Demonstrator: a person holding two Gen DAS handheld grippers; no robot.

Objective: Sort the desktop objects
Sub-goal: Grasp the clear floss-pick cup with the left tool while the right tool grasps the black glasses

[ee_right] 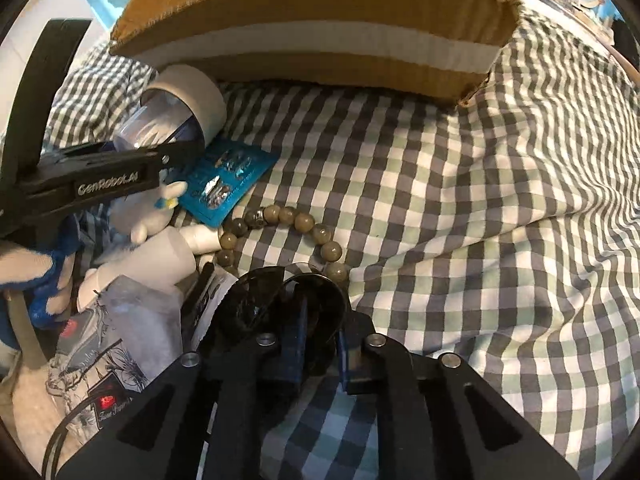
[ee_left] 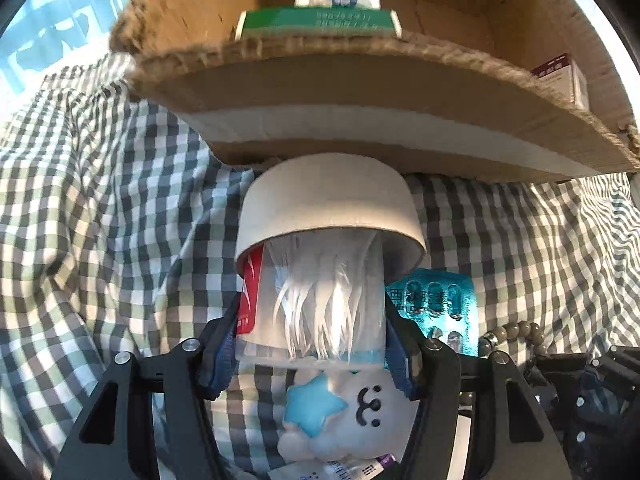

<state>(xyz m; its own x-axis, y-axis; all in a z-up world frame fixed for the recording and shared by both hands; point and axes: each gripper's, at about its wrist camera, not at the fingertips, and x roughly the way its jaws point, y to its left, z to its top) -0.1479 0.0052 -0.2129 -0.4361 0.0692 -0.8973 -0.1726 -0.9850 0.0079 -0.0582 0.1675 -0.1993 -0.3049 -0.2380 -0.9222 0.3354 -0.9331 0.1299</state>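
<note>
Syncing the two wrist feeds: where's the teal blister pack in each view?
Left wrist: teal blister pack right of centre, partly behind the clear jar.
Right wrist: teal blister pack left of centre, flat on the cloth, beside the bead bracelet.
Shared landmark: cardboard box across the top of both.

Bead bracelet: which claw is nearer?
Right. The right claw, shut on dark sunglasses, sits right beside the bead bracelet. The left claw grips the clear jar beyond the blister pack.
</note>
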